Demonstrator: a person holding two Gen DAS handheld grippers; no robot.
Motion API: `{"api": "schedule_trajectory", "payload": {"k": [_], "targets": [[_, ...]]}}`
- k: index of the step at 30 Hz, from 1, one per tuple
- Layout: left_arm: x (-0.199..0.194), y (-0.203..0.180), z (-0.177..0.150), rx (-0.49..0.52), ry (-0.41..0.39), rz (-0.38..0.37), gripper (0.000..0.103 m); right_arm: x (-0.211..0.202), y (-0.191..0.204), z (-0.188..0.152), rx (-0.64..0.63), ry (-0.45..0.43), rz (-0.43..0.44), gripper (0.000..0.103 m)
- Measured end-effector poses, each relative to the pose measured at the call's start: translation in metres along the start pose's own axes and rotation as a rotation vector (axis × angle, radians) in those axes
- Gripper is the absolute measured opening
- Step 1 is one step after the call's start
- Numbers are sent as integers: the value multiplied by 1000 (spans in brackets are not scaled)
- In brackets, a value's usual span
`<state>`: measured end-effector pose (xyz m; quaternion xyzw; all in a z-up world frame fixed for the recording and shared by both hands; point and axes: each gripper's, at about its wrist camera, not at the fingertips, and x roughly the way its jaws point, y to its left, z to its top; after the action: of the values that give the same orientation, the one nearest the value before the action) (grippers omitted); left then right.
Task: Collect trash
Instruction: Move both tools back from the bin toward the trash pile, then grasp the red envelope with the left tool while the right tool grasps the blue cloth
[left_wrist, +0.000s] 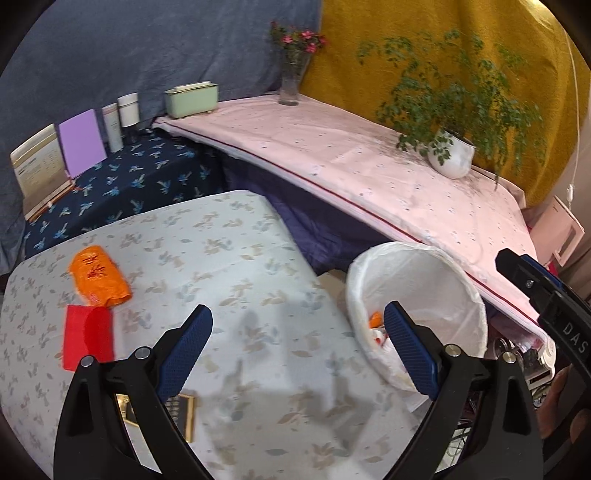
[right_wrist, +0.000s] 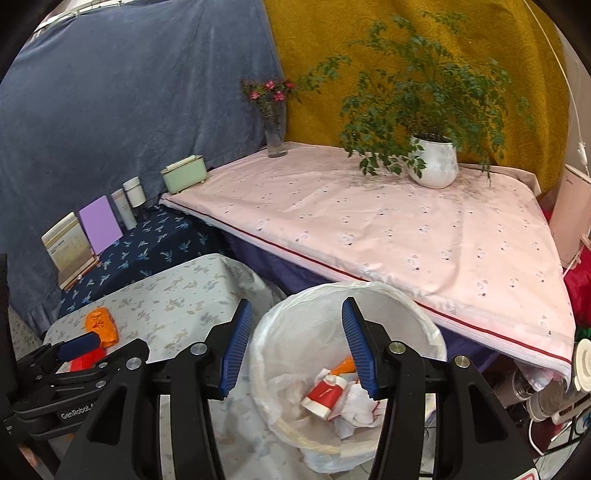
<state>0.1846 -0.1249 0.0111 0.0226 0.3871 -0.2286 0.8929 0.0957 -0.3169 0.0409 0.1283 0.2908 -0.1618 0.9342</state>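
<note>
Crinkled orange wrapper (left_wrist: 99, 277) lies beside flat red packet (left_wrist: 88, 338).

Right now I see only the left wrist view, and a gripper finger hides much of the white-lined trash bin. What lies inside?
Observer: A red-and-white paper cup lies on its side in the white-lined trash bin.
Operator: Anything next to it?
Observer: Crumpled white paper, right beside the cup.
Operator: Is the right gripper carrying anything?
Observer: No. The right gripper is open and empty, pointing at the bin's opening.
</note>
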Motion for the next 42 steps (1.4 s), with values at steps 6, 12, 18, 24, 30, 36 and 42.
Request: {"api": "schedule_trajectory", "payload": {"k": [6, 12, 18, 24, 30, 36, 42], "targets": [[-6, 44, -8, -51, 5, 76, 90, 4, 34, -6, -36, 11, 41, 56], [-12, 89, -18, -107, 10, 144, 90, 13, 69, -16, -72, 39, 87, 56], [-14, 131, -29, -155, 28, 205, 90, 24, 106, -32, -113, 77, 131, 56], [-11, 165, -40, -181, 53, 262, 90, 39, 139, -46, -143, 120, 168, 56], [3, 193, -48, -228, 105, 278, 90, 57, 172, -64, -176, 172, 200, 56], [22, 214, -55, -273, 158, 265, 90, 77, 200, -84, -208, 231, 225, 56], [36, 223, -59, -286, 193, 223, 77, 96, 226, -103, -249, 284, 239, 56]]}}
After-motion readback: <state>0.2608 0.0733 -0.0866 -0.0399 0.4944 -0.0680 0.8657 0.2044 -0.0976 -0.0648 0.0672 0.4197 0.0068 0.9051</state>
